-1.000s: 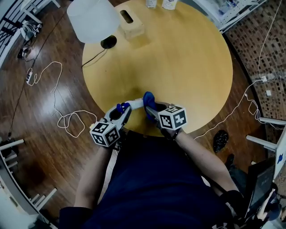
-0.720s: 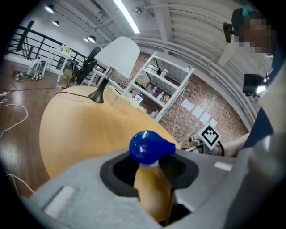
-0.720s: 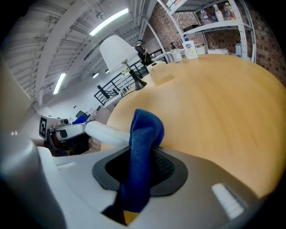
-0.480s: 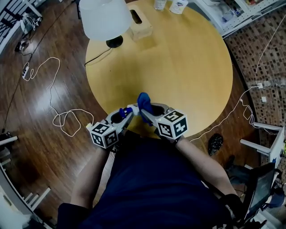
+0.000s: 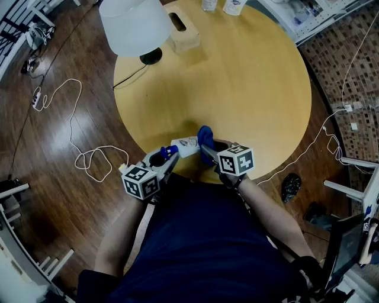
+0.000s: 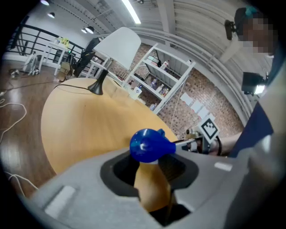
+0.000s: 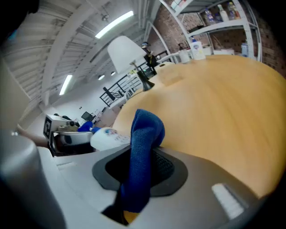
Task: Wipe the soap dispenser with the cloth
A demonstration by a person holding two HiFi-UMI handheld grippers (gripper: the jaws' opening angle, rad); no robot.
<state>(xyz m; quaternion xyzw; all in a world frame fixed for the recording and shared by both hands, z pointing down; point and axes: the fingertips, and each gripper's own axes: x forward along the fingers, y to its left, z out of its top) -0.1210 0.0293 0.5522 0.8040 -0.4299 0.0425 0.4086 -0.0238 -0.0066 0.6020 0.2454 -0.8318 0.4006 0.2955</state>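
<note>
The soap dispenser (image 5: 186,145), a white bottle with a blue pump, lies level over the near edge of the round wooden table (image 5: 249,89). My left gripper (image 5: 166,152) is shut on its pump end. In the left gripper view the blue pump head (image 6: 149,145) fills the gap between the jaws. My right gripper (image 5: 207,148) is shut on a folded blue cloth (image 5: 205,136), which sticks up from its jaws and meets the bottle's far end. The right gripper view shows the cloth (image 7: 144,152) against the white bottle (image 7: 107,137).
A lamp with a white shade (image 5: 135,26) and a tissue box (image 5: 182,36) stand at the table's far left. Small bottles (image 5: 234,6) sit at the far edge. Cables (image 5: 89,157) lie on the wooden floor to the left, and shelving (image 5: 314,15) stands beyond the table.
The cloth slid along the bottle toward the left gripper, then back out to the bottle's far end, so more of the white body shows now. Both grips are unchanged.
</note>
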